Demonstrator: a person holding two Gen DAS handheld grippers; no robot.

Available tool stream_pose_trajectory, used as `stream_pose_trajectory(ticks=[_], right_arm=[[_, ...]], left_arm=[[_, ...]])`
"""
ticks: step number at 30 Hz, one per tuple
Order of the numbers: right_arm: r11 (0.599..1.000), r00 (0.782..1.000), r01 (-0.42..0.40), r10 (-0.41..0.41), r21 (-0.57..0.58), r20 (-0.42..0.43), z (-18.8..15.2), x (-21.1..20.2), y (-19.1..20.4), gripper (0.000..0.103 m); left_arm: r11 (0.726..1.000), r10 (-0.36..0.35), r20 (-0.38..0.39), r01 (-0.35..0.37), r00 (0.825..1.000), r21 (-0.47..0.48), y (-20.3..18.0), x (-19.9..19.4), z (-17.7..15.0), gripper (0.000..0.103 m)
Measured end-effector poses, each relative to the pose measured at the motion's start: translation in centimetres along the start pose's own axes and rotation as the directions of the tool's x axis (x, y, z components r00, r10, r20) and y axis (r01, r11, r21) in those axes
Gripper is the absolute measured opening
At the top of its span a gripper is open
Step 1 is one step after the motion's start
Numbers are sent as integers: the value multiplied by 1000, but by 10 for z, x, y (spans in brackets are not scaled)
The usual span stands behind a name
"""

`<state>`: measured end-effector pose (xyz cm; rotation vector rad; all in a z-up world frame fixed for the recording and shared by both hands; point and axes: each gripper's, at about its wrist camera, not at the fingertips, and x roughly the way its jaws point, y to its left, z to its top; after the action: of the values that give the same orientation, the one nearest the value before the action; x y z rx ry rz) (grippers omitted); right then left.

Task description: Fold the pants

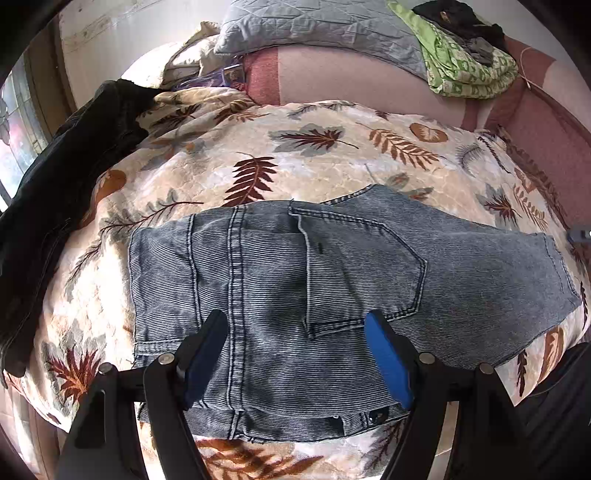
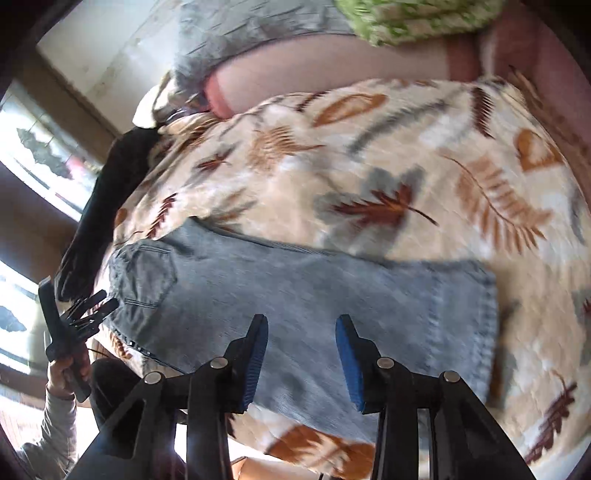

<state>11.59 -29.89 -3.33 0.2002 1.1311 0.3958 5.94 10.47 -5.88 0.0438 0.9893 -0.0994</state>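
Note:
Light blue jeans point(image 1: 332, 288) lie folded into a wide rectangle on a leaf-print blanket point(image 1: 295, 155), back pocket point(image 1: 362, 269) up. My left gripper point(image 1: 295, 325) is open and empty, hovering over the waistband end near the blanket's front edge. In the right wrist view, which is motion-blurred, the jeans point(image 2: 332, 295) stretch across with the pocket point(image 2: 147, 277) at left. My right gripper point(image 2: 301, 328) is open and empty above the leg end. The left gripper point(image 2: 85, 310) shows at far left, held in a hand.
A black garment point(image 1: 74, 166) lies along the blanket's left edge. A grey quilted pillow point(image 1: 314, 29) and a green patterned cloth point(image 1: 469, 66) with dark clothes on it sit at the back on a pink bed point(image 1: 351, 81). A window is at left.

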Motion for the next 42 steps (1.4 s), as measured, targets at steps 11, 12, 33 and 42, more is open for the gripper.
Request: stream_pose_trajectory(ticks=[11, 12, 33, 42], right_arm=[[942, 982, -10, -55, -337, -183, 106, 184, 163, 42], [944, 978, -7, -61, -330, -197, 109, 196, 167, 42], [782, 929, 284, -367, -555, -41, 111, 247, 190, 0], [929, 992, 42, -81, -367, -94, 129, 197, 186, 83]], left_arm=[[997, 20, -11, -21, 1000, -74, 13, 33, -28, 82], [997, 18, -6, -18, 1000, -73, 14, 34, -29, 83], [998, 4, 44, -1, 999, -57, 13, 33, -34, 86], [998, 14, 44, -11, 999, -62, 11, 34, -33, 89]])
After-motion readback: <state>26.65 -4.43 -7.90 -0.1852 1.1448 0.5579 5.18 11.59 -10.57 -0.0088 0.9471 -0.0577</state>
